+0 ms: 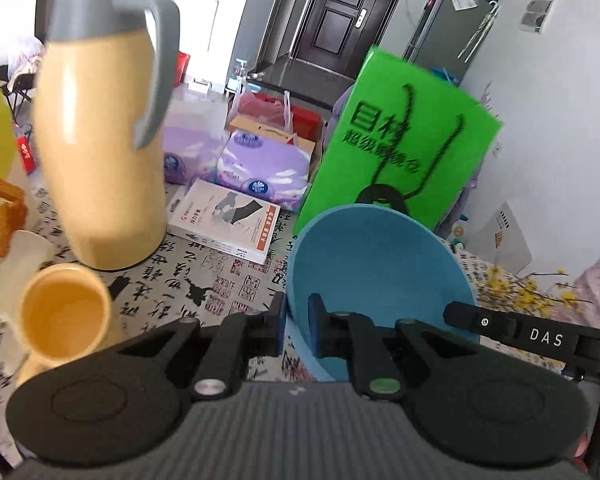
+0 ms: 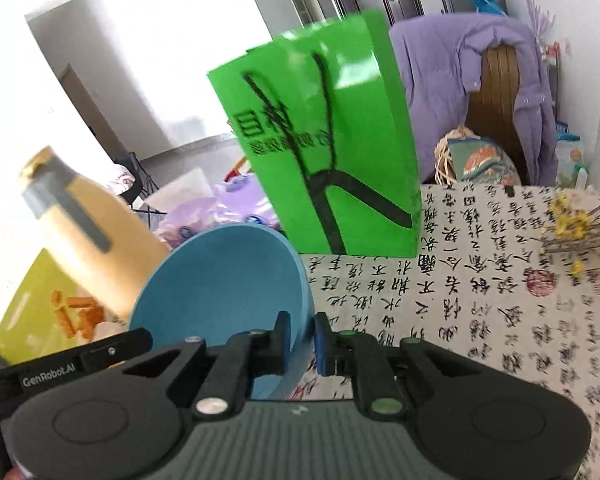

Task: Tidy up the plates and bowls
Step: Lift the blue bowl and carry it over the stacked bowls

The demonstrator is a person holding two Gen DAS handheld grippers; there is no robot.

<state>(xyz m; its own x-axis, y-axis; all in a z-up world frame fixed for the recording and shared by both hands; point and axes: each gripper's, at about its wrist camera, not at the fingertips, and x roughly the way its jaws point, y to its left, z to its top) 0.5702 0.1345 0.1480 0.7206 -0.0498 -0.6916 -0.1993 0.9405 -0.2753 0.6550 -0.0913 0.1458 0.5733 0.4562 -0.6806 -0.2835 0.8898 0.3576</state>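
One blue bowl (image 1: 376,272), one yellow cup (image 1: 62,312), one thermos jug (image 1: 100,140), one green bag (image 1: 396,140).

The bowl (image 1: 376,264) is plain blue. The flask (image 1: 100,152) is pale yellow with a grey collar and handle; the cup (image 1: 64,316) matches it in yellow. The bag (image 2: 320,148) is bright green with black lettering and black cord. The worktop (image 2: 480,300) cloth is white with black calligraphy and red seals. Each hand-held gripper (image 1: 298,328) is black with blue pads.
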